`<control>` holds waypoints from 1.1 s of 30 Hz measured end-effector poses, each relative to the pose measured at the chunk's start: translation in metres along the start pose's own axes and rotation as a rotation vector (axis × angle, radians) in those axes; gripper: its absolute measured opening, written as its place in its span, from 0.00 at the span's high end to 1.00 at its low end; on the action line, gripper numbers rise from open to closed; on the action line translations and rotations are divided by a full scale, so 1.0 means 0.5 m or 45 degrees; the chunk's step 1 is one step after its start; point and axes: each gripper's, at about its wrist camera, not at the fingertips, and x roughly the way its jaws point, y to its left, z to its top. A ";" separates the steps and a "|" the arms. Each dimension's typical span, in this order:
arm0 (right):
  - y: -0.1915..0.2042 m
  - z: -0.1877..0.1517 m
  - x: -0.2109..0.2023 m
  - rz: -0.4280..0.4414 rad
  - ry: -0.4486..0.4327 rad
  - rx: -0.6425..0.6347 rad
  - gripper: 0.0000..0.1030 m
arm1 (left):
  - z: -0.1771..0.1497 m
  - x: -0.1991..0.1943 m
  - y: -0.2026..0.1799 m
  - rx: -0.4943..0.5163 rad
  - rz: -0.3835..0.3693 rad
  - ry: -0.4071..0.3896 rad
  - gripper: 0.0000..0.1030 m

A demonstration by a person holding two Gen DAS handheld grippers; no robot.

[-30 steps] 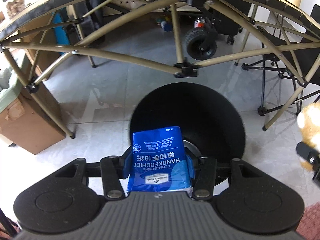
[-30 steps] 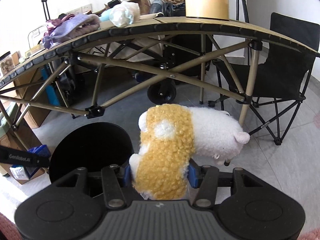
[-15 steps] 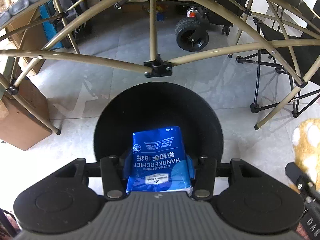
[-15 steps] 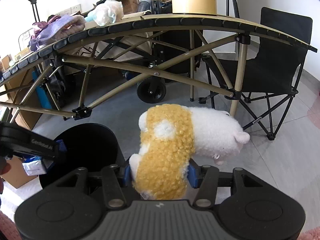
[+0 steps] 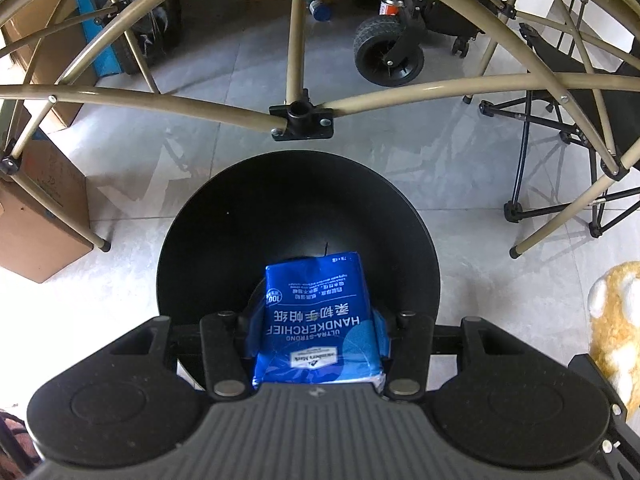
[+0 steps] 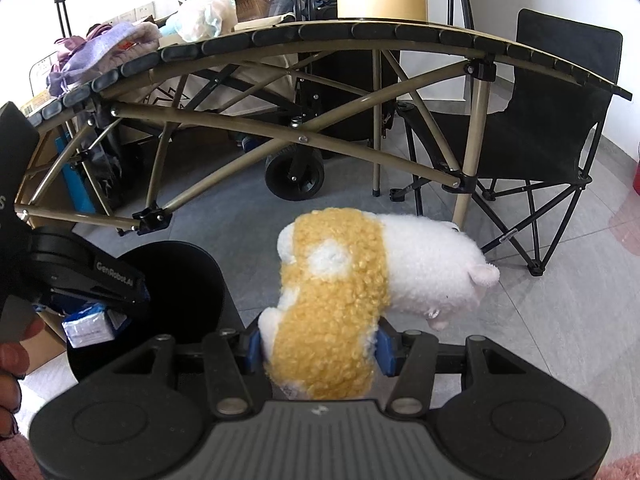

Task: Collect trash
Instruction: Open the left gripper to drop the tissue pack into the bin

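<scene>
**Tissue pack held over the bin, plush toy in the other grip**

Left gripper [image 5: 318,328] is clamped on a blue tissue pack [image 5: 318,320], its blue pads pressing both sides of the pack. It points steeply down, and the pack hangs above the open mouth of a round black bin [image 5: 240,220] standing on the grey tiled floor [image 5: 460,168]. Right gripper [image 6: 318,346] is clamped on a yellow and white plush toy [image 6: 340,292], whose white head sticks out to the right. From the right wrist view the bin sits low on the left, with the left gripper and its pack over the near rim. Beyond the bin stands a folding table [image 6: 360,28] with tan legs, and a black camp chair [image 6: 560,120] is to its right.
</scene>
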 end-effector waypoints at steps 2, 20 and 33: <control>0.002 0.001 0.002 0.001 0.005 0.001 0.50 | 0.000 0.002 -0.001 0.000 0.002 0.007 0.49; 0.002 0.000 -0.002 0.009 -0.001 -0.007 0.50 | 0.000 -0.009 0.001 0.015 0.071 0.002 0.00; 0.012 0.001 -0.006 0.023 -0.003 -0.026 0.50 | -0.004 -0.017 0.010 0.018 0.071 -0.001 0.00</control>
